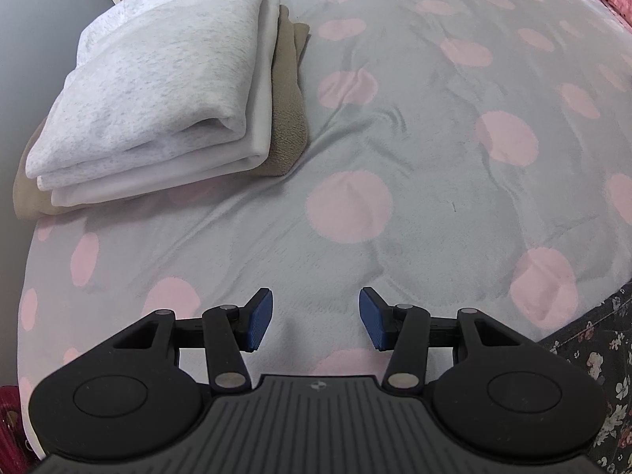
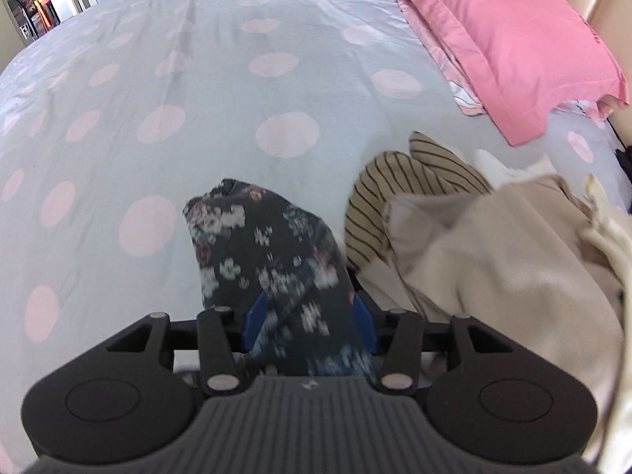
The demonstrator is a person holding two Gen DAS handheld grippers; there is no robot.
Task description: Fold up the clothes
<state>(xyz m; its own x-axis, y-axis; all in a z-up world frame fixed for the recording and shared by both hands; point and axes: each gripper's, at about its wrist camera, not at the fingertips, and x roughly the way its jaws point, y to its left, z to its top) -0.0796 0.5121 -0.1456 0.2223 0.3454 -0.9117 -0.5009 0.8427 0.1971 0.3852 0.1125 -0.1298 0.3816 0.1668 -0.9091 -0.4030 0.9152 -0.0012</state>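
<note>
My left gripper [image 1: 316, 318] hung with jaws apart and empty over the spotted bedspread [image 1: 395, 158], folded clothes [image 1: 158, 91] at ten o'clock. My right gripper [image 2: 308, 326] had the floral garment [image 2: 268, 252] between parted jaws; whether they gripped it, I couldn't tell, and the unfolded pile [image 2: 474, 245] lay at two o'clock.

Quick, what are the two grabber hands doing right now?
Left gripper: open, holding nothing.
Right gripper: jaws apart around the dark floral garment; can't tell if they pinch it.

Folded stack [image 1: 158, 91] on bed [image 1: 395, 158]

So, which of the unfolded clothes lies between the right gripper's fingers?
The dark floral garment; the striped one and the cream ones lie in a pile beside the right gripper.
</note>
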